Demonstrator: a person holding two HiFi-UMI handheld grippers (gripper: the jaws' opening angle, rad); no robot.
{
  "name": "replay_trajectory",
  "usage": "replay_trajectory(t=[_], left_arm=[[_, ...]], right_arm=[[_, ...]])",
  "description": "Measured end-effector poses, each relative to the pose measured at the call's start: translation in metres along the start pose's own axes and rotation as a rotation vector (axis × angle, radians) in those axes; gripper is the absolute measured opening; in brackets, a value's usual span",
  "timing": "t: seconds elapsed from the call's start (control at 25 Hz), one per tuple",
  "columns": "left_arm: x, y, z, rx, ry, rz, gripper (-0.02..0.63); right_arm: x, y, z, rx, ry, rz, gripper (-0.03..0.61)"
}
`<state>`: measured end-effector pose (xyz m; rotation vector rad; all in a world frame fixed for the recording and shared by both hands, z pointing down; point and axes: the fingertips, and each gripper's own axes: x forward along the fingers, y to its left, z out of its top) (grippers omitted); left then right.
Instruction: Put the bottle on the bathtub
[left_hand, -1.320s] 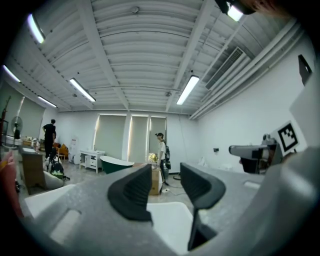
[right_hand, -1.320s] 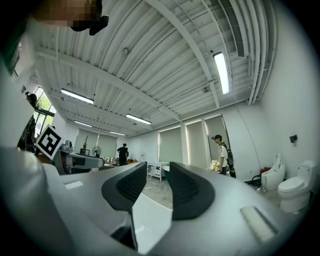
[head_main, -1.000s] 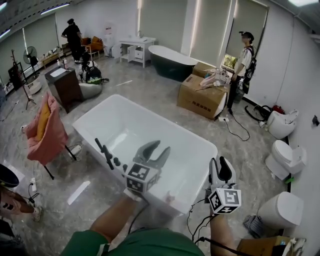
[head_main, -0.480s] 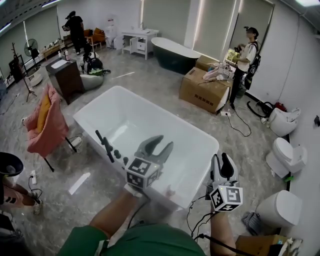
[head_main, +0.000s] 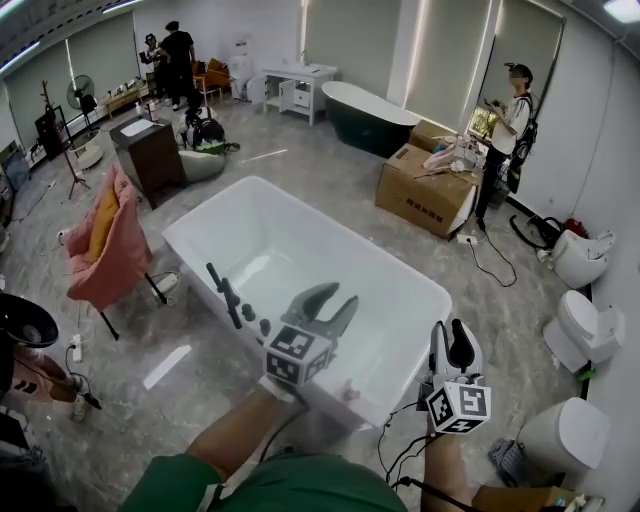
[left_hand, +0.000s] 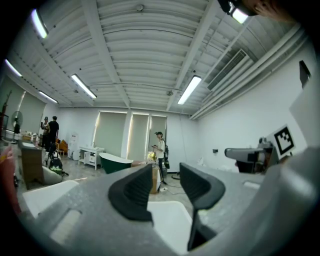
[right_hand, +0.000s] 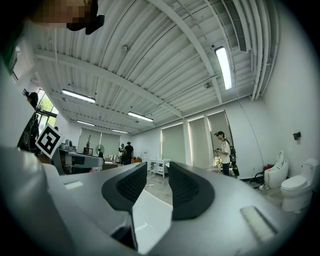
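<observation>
Sitting on the near rim of the white bathtub (head_main: 300, 250), just right of the left gripper (head_main: 335, 297): one small pale object (head_main: 347, 392), possibly the bottle, too small to confirm.

Left gripper: held level over the tub's near edge, jaws drawn together, nothing between them.

Right gripper (head_main: 452, 330): held level off the tub's near right corner, jaws close together with only a slit, nothing between them.

Black tap fitting (head_main: 228, 297): on the tub's left rim, just left of the left gripper.

Pink-draped chair (head_main: 105, 245): on the floor left of the tub.

Cardboard box (head_main: 425, 190): beyond the tub's far right end, with a standing person (head_main: 510, 120) beside it.

Dark green tub (head_main: 375, 110): farther back, near the curtained wall.

White toilets (head_main: 585, 325): along the right wall.
</observation>
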<state>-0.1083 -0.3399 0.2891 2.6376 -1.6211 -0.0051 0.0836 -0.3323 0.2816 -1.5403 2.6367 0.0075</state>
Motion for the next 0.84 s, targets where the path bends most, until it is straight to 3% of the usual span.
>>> replay_trajectory(t=[0.84], left_arm=[[-0.053, 0.023, -0.011, 0.007, 0.017, 0.104, 0.167]], right_arm=[[0.007, 0.044, -0.008, 0.030, 0.001, 0.096, 0.140]])
